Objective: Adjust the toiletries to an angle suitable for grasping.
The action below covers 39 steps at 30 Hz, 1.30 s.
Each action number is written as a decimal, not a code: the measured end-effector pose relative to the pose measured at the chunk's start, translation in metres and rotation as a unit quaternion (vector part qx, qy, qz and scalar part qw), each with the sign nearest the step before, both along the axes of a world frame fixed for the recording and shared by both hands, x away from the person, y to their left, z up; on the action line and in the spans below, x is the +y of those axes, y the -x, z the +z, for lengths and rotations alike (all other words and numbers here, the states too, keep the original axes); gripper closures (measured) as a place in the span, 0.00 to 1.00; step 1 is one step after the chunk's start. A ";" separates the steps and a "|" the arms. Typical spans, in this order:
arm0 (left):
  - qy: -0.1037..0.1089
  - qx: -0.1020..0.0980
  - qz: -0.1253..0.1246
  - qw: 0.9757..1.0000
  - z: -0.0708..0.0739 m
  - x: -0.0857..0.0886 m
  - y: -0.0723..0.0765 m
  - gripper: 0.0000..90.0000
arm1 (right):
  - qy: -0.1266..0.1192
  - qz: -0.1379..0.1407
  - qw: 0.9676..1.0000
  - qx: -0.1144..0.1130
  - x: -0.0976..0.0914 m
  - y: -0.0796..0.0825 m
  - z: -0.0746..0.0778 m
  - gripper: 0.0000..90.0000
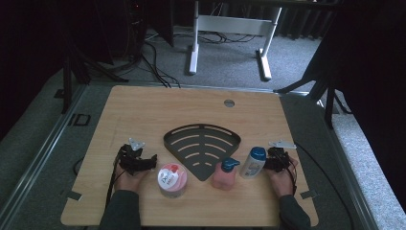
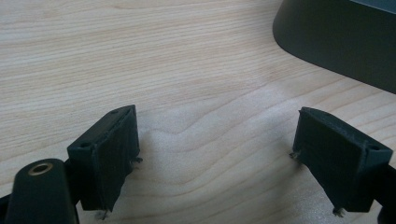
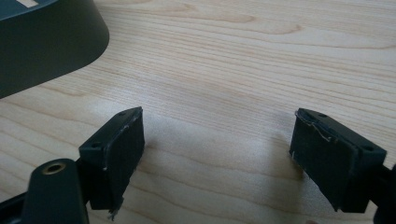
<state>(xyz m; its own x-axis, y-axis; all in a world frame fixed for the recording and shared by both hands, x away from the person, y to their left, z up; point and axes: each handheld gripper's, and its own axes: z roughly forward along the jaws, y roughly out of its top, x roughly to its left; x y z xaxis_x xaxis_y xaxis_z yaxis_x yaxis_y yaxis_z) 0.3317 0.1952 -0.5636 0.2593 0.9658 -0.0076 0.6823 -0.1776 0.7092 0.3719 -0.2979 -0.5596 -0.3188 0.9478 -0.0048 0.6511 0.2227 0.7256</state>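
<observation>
Left gripper [image 1: 152,161] — jaws wide, empty, jar [image 1: 172,180] just beside its fingers. Right gripper [image 1: 269,162] — jaws wide, empty, white bottle [image 1: 253,162] at its fingers, pink bottle [image 1: 225,174] beyond. Nothing moved yet, by the look of it: rack [image 1: 201,143] bare, all three to load.

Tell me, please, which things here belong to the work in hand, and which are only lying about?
Part of the work:
left gripper, open, beside the Dove jar
right gripper, open, beside the white bottle with blue cap
pink pump bottle
black fan-shaped tray

Only lying about:
white desk frame on the floor
cables on the floor
</observation>
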 end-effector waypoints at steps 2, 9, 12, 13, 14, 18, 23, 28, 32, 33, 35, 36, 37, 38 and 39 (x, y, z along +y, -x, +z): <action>0.000 0.000 0.000 1.000 0.000 0.000 0.000 0.16 | 0.000 0.001 1.000 0.000 0.000 0.000 0.000 0.19; 0.000 0.000 0.000 1.000 0.000 0.000 0.000 0.16 | 0.000 0.002 1.000 0.000 0.000 0.002 0.000 0.20; 0.000 0.000 0.000 1.000 0.000 0.000 0.000 0.16 | 0.002 0.009 1.000 0.007 0.000 0.004 0.003 0.26; 0.000 0.000 0.000 1.000 0.000 0.000 0.000 0.16 | 0.003 0.012 1.000 0.008 -0.001 0.005 0.004 0.29; 0.000 0.000 0.000 1.000 0.000 0.000 0.000 0.16 | 0.002 0.016 1.000 0.010 -0.001 0.006 0.004 0.32; 0.000 0.000 0.000 1.000 0.000 0.000 0.000 0.16 | -0.013 0.023 1.000 0.005 -0.005 0.012 0.014 0.45; 0.000 0.000 0.000 1.000 0.000 0.000 0.000 0.16 | 0.010 0.043 0.999 -0.001 -0.006 0.027 0.023 0.69; 0.000 0.000 0.000 1.000 0.000 0.000 0.000 0.16 | 0.006 0.058 0.998 0.000 -0.015 0.048 0.026 0.99; 0.000 0.000 0.000 1.000 0.000 0.000 0.000 0.16 | -0.003 0.071 0.997 0.001 -0.020 0.064 0.028 1.00; 0.000 0.001 0.000 1.000 0.000 0.000 0.000 0.16 | -0.004 0.074 0.997 0.002 -0.020 0.068 0.028 1.00; 0.000 0.000 0.000 1.000 0.000 0.000 0.000 0.16 | -0.008 0.080 0.997 0.000 -0.020 0.076 0.029 1.00; 0.000 0.000 0.000 1.000 0.000 0.000 0.000 0.16 | -0.009 0.085 0.996 -0.002 -0.019 0.080 0.029 1.00; 0.000 0.000 0.000 1.000 0.000 0.000 0.000 0.16 | -0.008 0.088 0.996 -0.003 -0.018 0.083 0.030 1.00; 0.000 0.000 0.000 1.000 0.000 0.000 0.000 0.16 | -0.010 0.092 0.996 -0.003 -0.017 0.086 0.030 1.00; 0.000 0.000 0.000 1.000 0.000 0.000 0.000 0.16 | -0.012 0.094 0.995 -0.004 -0.016 0.089 0.030 1.00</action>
<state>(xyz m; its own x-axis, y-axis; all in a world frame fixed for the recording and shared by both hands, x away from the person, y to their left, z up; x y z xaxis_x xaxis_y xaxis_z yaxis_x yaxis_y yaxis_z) 0.3317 0.1952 -0.5635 0.2591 0.9658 -0.0076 0.6830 -0.1777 0.7084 0.2833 -0.3138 -0.5293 -0.4904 0.8714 0.0144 0.5935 0.3219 0.7376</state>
